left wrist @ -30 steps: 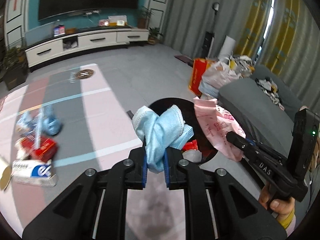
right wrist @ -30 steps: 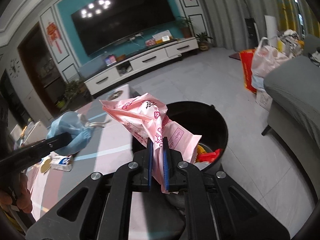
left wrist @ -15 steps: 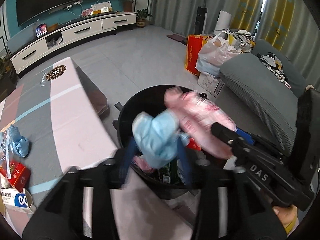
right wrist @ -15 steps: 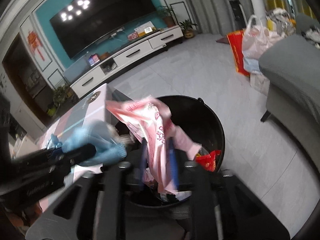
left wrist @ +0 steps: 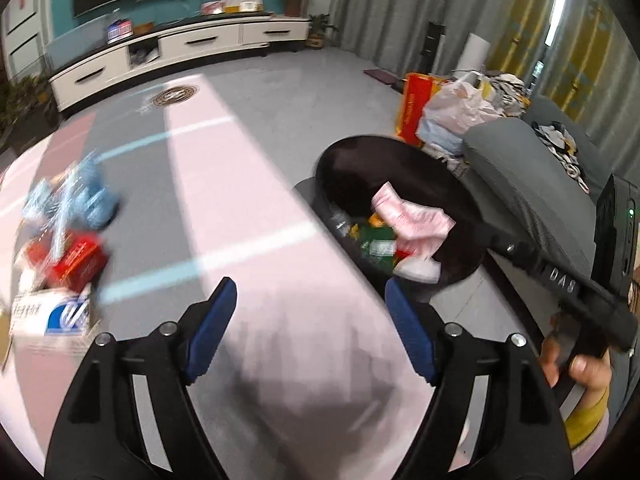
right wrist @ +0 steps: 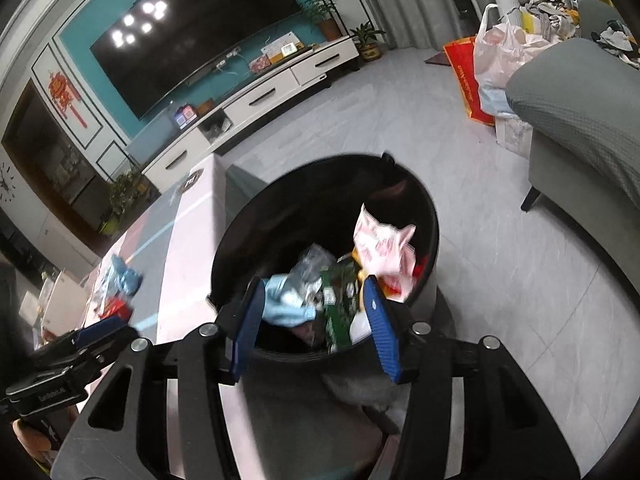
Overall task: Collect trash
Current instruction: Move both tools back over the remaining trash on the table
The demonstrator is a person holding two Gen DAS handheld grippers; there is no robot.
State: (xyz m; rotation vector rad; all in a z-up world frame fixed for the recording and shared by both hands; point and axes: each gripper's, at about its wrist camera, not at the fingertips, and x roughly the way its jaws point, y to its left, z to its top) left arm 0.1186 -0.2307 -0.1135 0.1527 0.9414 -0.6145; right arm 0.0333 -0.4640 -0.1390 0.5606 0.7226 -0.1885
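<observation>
On the far left of the table (left wrist: 248, 216), more trash (left wrist: 64, 240) waits: blue masks, a red box, a white box. The left tool (left wrist: 310, 330) is wide open and empty, so next it must reach there. A second ago both tools held trash; now the blue mask (right wrist: 286, 304) and pink bag (right wrist: 382, 250) lie in the black bin (right wrist: 430, 216), right, under the open right tool (right wrist: 312, 320).

Pink-and-grey striped table (left wrist: 256, 208), blue masks (left wrist: 86, 200), red box (left wrist: 74, 258), white carton (left wrist: 48, 314) on its left
</observation>
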